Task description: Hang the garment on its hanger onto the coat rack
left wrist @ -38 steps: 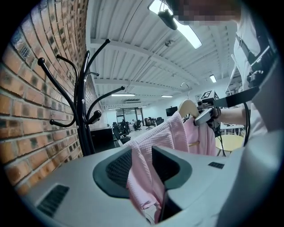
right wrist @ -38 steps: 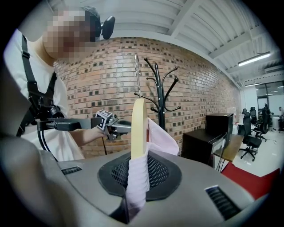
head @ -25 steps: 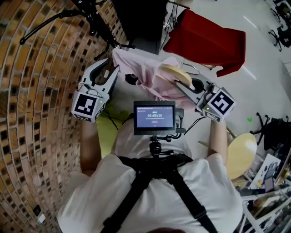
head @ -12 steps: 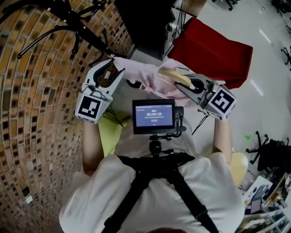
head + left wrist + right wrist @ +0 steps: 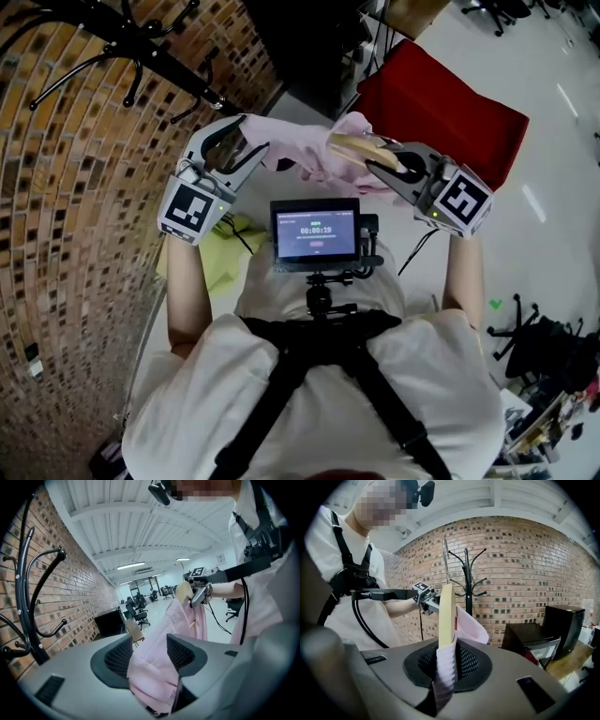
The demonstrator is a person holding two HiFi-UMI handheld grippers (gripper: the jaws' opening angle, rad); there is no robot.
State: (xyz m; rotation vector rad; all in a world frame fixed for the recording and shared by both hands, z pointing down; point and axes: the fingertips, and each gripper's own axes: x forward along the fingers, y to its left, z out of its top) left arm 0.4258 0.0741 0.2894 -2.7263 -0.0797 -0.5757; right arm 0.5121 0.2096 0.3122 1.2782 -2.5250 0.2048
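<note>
My right claw [image 5: 446, 660] clamps the wooden hanger [image 5: 446, 611] and pink garment [image 5: 157, 667], near the coat rack [image 5: 466, 583]. Only the left gripper view shows my left claw [image 5: 149, 656] just opening, with the cloth loose between its pads.

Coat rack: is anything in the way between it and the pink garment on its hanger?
Nothing visible. The garment on its hanger is held in open air, and the coat rack stands by the brick wall beyond it, its visible hooks bare.
</note>
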